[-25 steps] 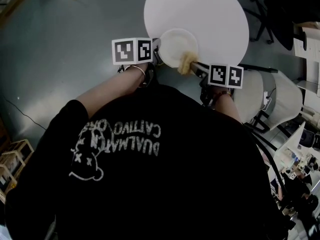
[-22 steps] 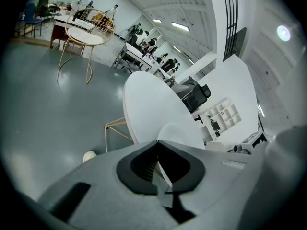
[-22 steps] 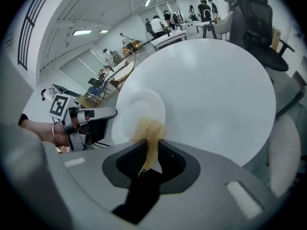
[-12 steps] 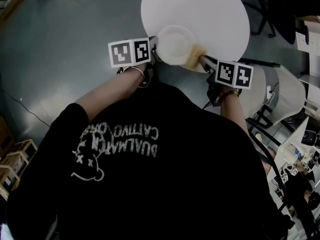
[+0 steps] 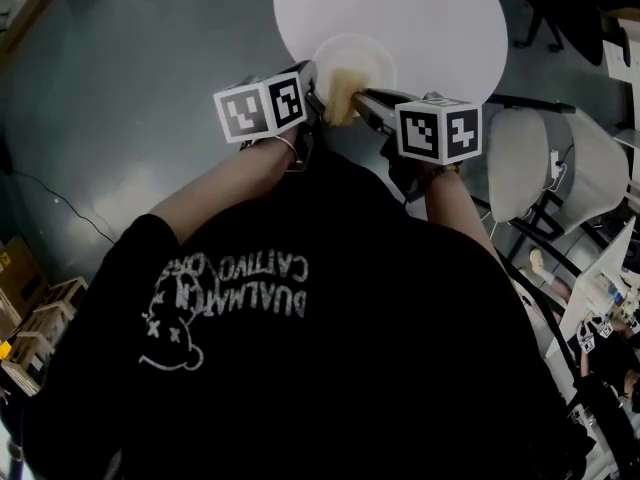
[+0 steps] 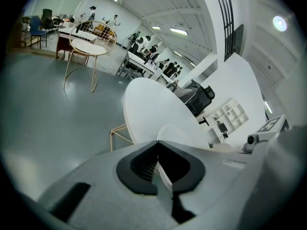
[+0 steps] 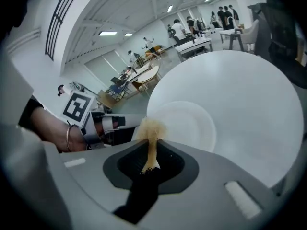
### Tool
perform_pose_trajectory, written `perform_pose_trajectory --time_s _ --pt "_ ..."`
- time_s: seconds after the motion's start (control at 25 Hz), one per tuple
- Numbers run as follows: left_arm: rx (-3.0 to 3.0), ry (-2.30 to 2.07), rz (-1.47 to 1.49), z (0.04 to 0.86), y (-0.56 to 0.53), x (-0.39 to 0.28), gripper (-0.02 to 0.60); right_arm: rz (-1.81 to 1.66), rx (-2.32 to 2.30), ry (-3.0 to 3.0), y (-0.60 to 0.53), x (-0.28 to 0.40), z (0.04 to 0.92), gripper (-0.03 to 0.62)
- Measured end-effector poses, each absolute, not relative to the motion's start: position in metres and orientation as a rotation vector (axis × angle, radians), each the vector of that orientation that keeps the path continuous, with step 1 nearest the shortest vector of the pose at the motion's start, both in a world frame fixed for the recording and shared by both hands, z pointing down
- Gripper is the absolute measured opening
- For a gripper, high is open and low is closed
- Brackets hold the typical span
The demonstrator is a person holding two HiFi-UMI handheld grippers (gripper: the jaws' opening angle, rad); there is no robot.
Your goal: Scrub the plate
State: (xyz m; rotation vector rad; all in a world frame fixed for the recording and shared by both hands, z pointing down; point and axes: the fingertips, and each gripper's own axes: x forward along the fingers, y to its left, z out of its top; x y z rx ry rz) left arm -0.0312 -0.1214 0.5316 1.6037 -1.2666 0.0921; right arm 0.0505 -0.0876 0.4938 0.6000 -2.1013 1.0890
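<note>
Though nearly as white as the round table under it, the plate stands out as a smooth, shallow disc at the table's near edge. The left gripper is clenched on its thin rim. The right gripper pinches a tan, fibrous scrubber, whose frayed tuft lies against the plate's near side. Both marker cubes and the person's black printed shirt block much of the head view. White moulded chairs stand just beside the table on a glossy grey floor.
</note>
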Motion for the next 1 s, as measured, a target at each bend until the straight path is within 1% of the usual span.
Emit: perform_pose_trajectory --time_s 0.12,0.32,0.76,1.0 --pt "1.607 -1.268 0.117 0.531 -0.122 -0.027 0.003 0.959 0.498 -2.077 -0.071 0.036 0.508 0.066" --pt "1.647 -1.248 0.167 0.526 -0.123 -0.025 0.005 0.829 0.495 -2.003 -0.063 0.046 0.524 0.064" --pt "1.666 -1.212 0.212 0.534 -0.125 -0.028 0.005 0.849 0.658 -1.936 -0.083 0.091 0.525 0.064" --pt "1.665 -1.207 0.216 0.540 -0.125 -0.023 0.006 0.831 0.792 -1.877 -0.105 0.133 0.525 0.063"
